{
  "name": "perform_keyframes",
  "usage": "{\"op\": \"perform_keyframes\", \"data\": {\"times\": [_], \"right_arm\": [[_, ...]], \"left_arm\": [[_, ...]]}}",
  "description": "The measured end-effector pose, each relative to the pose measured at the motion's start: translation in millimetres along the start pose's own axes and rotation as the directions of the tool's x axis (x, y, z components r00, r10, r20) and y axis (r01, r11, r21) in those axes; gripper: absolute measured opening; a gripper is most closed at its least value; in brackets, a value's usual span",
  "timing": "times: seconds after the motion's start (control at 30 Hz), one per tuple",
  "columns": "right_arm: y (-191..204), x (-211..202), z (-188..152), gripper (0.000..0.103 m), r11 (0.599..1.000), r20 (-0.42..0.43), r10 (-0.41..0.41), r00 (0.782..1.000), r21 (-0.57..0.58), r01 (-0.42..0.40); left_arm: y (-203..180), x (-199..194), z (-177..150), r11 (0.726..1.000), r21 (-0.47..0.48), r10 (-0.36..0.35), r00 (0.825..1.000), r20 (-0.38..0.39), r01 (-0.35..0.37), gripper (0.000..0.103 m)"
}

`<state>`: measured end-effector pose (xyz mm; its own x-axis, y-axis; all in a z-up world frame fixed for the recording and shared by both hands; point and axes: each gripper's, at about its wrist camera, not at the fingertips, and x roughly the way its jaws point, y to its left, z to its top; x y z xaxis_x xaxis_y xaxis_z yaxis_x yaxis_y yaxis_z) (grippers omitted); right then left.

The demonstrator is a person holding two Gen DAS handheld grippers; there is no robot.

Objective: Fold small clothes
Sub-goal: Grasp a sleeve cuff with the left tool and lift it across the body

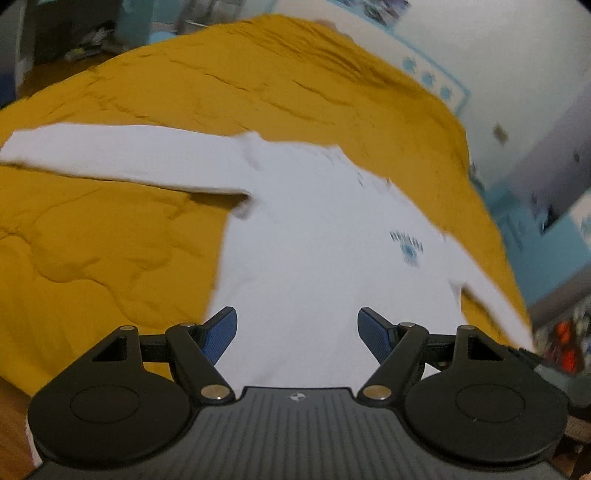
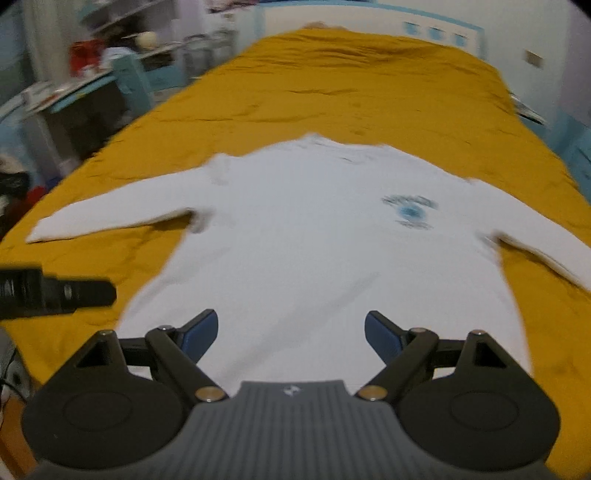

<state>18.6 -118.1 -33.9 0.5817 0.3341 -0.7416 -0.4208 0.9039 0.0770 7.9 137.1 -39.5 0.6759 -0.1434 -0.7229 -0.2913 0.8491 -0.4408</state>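
A mustard-yellow bedspread (image 2: 369, 92) is covering the bed. Pale walls (image 2: 535, 22) are rising far and right, while cluttered blue shelving (image 2: 122, 74) is standing far left.

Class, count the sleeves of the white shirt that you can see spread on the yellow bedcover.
2. One sleeve stretches left from the white shirt; the other sleeve runs right, its cuff cut off by the frame edge. Both lie flat on the yellow bedcover.

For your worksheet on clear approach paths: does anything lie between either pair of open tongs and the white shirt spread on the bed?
Nothing visible does. The white shirt lies flat on the yellow bedspread, directly ahead of the left tongs and right tongs, both open and empty.
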Motion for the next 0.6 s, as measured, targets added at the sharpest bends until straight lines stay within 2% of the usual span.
{"op": "perform_keyframes", "data": {"times": [0.1,0.17,0.23,0.33,0.4,0.5,0.6], "right_arm": [[19,8,2,0.083,0.996,0.150,0.050,0.987,-0.086,-0.038],[34,21,7,0.083,0.988,0.207,0.040,0.977,-0.156,-0.007],[46,35,10,0.083,0.978,0.236,0.028,0.971,-0.209,0.022],[63,66,21,0.083,0.959,0.217,0.044,0.975,-0.284,0.020],[75,91,29,0.082,0.936,0.192,0.091,0.977,-0.352,-0.018],[101,123,40,0.081,0.904,0.150,0.094,0.984,-0.428,-0.021],[117,148,49,0.081,0.901,0.114,0.101,0.988,-0.432,-0.042]], "left_arm": [[44,-3,11,0.993,-0.115,-0.019,0.997,0.068,0.027,0.084],[74,-7,20,0.981,-0.192,-0.012,0.991,0.134,0.038,0.084],[106,-13,31,0.963,-0.269,0.049,0.974,0.220,0.013,0.084],[159,-17,47,0.908,-0.418,0.175,0.921,0.348,-0.015,0.085],[190,-14,56,0.864,-0.504,0.216,0.903,0.372,0.001,0.085],[223,2,68,0.813,-0.582,0.260,0.893,0.368,0.003,0.085],[253,13,69,0.762,-0.647,0.308,0.886,0.346,-0.012,0.085]]}}
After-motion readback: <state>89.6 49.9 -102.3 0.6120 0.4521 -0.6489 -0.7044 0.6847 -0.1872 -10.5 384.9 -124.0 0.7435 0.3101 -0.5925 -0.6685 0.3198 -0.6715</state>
